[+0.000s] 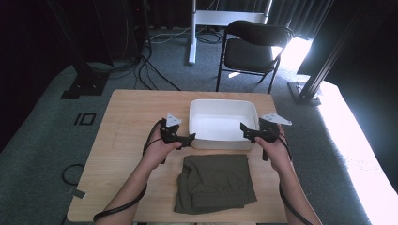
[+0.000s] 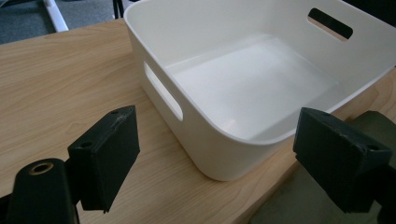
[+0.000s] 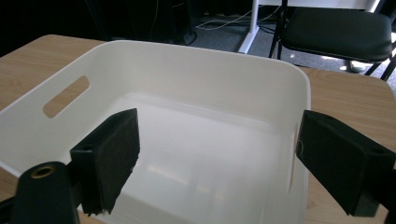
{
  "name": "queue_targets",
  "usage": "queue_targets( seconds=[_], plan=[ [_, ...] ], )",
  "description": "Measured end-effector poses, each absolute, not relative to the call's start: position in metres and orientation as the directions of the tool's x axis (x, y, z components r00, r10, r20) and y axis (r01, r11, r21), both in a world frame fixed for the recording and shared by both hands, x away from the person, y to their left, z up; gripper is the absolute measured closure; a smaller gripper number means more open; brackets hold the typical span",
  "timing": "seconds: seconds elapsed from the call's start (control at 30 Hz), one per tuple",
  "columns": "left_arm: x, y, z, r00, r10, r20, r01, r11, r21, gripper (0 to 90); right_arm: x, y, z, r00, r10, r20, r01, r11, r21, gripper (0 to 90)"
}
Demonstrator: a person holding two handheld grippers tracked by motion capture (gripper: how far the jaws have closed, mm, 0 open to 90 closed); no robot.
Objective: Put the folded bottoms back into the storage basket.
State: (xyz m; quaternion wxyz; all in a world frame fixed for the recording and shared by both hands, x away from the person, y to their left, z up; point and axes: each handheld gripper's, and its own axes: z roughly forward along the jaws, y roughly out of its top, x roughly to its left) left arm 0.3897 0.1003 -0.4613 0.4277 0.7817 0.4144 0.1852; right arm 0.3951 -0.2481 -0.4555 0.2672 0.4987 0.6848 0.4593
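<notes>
The table (image 1: pixel 126 122) is pale wood with a fine straight grain. On it sit a plain white plastic bin (image 1: pixel 223 108) and a folded cloth (image 1: pixel 215 183) of dark olive green. Both grippers, left gripper (image 1: pixel 186 138) and right gripper (image 1: pixel 245 130), are matte black with light grey plates. The carpet (image 1: pixel 42 140) is grey-green; the folding chair (image 1: pixel 251 49) is black.
</notes>
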Motion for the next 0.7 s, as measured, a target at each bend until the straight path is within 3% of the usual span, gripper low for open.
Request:
queue_targets(
  seconds=[0.7],
  plan=[
    [0.352,0.102,-0.464,0.617,0.785,-0.062,0.481,-0.313,0.819,15.9,0.351,-0.249,-0.455,-0.395,0.915,0.08,0.399,0.092,0.912,13.5]
  ],
)
